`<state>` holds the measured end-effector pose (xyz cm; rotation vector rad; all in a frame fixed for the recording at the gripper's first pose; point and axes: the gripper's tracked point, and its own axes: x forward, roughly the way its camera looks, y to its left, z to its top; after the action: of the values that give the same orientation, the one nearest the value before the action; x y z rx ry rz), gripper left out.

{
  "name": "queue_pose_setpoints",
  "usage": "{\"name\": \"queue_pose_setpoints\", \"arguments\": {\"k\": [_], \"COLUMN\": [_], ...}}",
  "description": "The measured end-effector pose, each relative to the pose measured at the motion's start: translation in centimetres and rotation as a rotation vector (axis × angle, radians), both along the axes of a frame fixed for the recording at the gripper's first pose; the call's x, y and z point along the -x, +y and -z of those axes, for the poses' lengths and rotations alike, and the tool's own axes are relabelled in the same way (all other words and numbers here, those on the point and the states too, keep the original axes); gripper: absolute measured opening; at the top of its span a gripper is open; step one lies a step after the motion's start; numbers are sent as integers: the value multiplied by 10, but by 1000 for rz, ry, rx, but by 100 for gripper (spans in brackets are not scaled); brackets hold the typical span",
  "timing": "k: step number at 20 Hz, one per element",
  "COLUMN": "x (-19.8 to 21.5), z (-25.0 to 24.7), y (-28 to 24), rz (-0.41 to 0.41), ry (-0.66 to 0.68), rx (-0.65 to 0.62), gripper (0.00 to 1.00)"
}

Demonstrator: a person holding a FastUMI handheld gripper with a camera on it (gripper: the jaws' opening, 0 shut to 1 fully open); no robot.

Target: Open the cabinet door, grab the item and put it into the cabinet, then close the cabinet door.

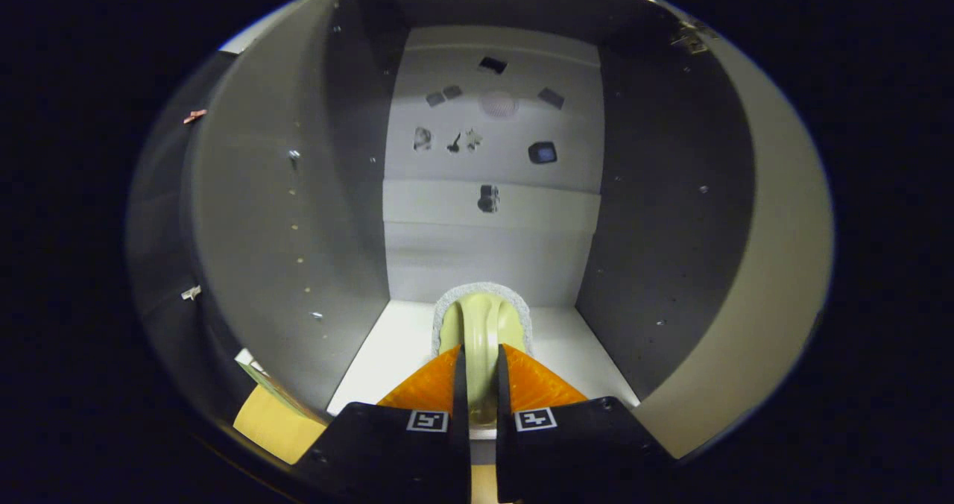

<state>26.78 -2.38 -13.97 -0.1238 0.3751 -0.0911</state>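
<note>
While the gripper (477, 373) clamps the pale handled item (482, 325) between both fingers, inside the open cabinet (298, 213) over its white floor (387, 347), placing step; next likely lower, release.

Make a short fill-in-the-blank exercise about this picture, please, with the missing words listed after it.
1. The gripper is shut on the ____ of a pale green brush.
2. The brush is held inside the ____.
3. The brush head hangs just above the cabinet's white ____.
4. The cabinet's back wall carries several small ____.

Missing words: handle; cabinet; floor; stickers
</note>
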Motion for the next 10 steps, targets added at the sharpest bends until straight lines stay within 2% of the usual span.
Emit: {"name": "queue_pose_setpoints", "arguments": {"k": [5, 8, 10], "x": [-49, -62, -75], "z": [34, 58, 53], "y": [-9, -18, -17], "rz": [26, 52, 35], "ry": [49, 102, 51], "rx": [-41, -71, -80], "gripper": [17, 17, 18]}}
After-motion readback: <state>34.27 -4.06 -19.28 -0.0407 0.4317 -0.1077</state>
